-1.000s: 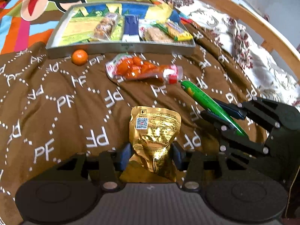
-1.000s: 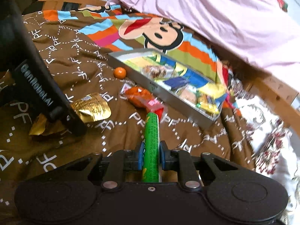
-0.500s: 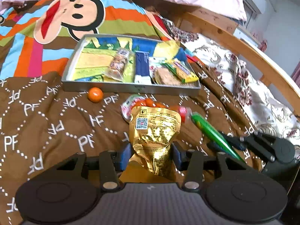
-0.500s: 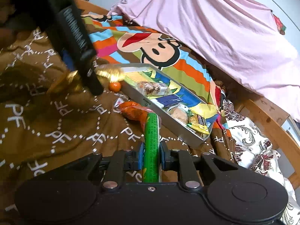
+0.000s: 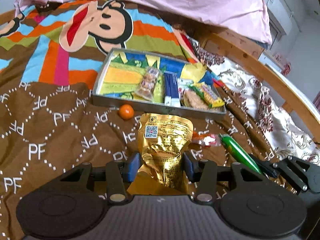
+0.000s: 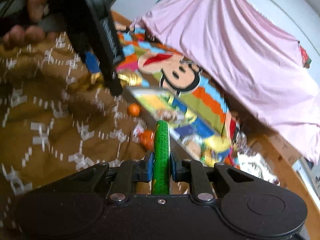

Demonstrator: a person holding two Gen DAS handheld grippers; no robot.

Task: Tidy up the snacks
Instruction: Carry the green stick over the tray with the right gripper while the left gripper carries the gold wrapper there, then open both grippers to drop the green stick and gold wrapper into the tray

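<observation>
Left wrist | left gripper (image 5: 161, 165) clamps gold pouch (image 5: 165, 142) | right gripper (image 6: 161, 167) clamps green tube (image 6: 161, 156) | tray (image 5: 156, 105) beyond

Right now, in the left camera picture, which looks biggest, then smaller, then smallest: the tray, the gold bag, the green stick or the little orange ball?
1. Tray
2. Gold bag, though it is nearer the camera, so it looks bigger than it is
3. Green stick
4. Orange ball
</observation>
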